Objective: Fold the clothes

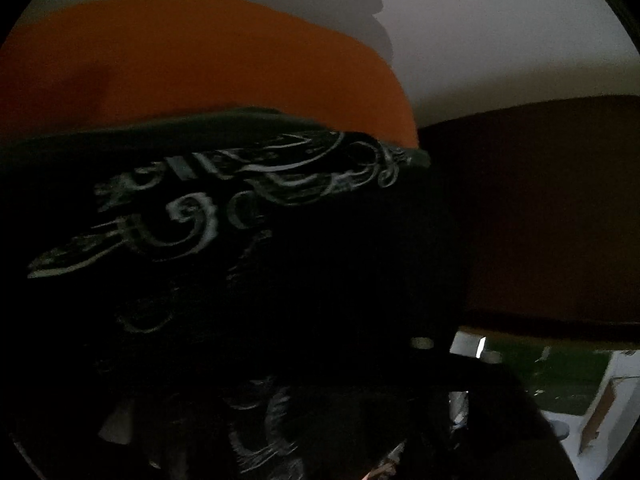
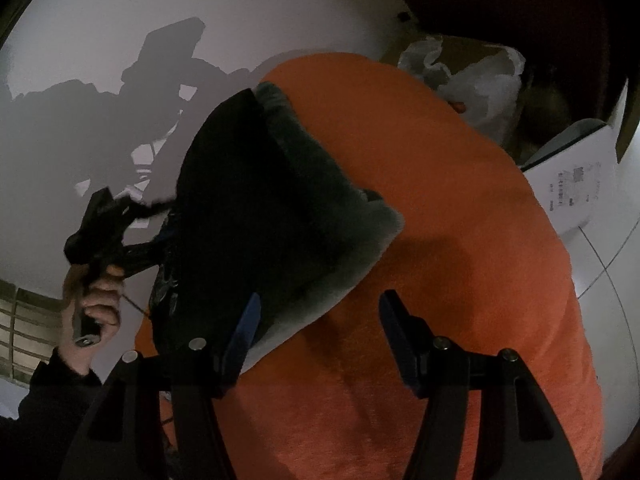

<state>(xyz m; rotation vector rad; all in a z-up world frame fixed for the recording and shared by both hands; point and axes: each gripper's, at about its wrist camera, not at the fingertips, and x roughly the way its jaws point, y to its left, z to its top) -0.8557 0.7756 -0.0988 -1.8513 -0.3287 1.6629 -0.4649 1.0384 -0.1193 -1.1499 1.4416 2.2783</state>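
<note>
Black printed garment (image 2: 256,216) draped on orange cloth (image 2: 460,280), right gripper (image 2: 316,316) wide and empty, left gripper (image 2: 160,224) state unclear behind fabric

A crumpled white plastic bag (image 2: 476,80) lies in an open cardboard box (image 2: 460,46); just right of it rests a printed white sheet (image 2: 576,184).

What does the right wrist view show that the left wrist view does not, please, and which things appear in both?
Only the right wrist view shows the right gripper, open above the cloth, the person's hand holding the left gripper, a white plastic bag and a white box. Only the left wrist view shows the pale printed pattern on the black garment. Both show the black garment lying on the orange cloth.
</note>
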